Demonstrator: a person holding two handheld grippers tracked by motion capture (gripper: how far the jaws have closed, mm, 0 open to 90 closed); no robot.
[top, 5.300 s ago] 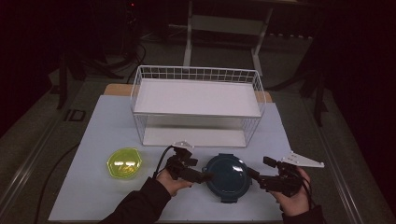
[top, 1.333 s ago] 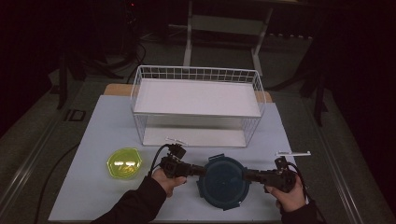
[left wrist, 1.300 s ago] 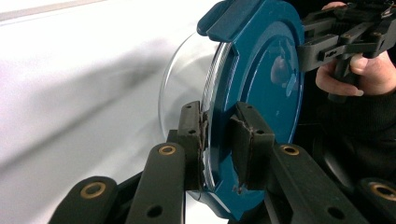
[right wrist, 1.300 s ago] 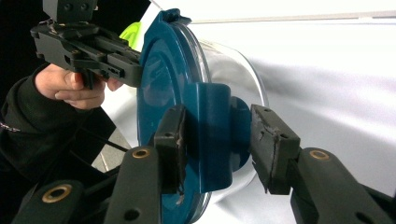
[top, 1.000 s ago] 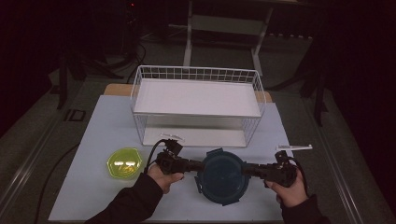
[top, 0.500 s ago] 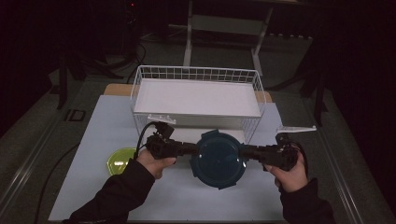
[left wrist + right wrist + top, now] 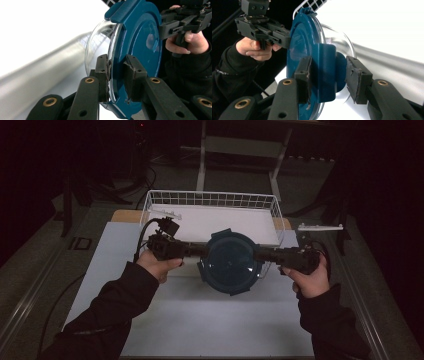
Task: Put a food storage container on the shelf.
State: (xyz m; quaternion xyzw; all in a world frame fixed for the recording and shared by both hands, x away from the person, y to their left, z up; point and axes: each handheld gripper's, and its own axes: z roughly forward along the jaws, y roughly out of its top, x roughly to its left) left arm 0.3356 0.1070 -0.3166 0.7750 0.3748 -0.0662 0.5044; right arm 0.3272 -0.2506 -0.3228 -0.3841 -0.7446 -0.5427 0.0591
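While I hold it between both claws, the blue-lidded container hangs above the surface, just before the wire basket, lid facing up at me. My left claw pinches its rim; my right claw grips a lid tab. Each claw view shows the clear bowl under the lid.
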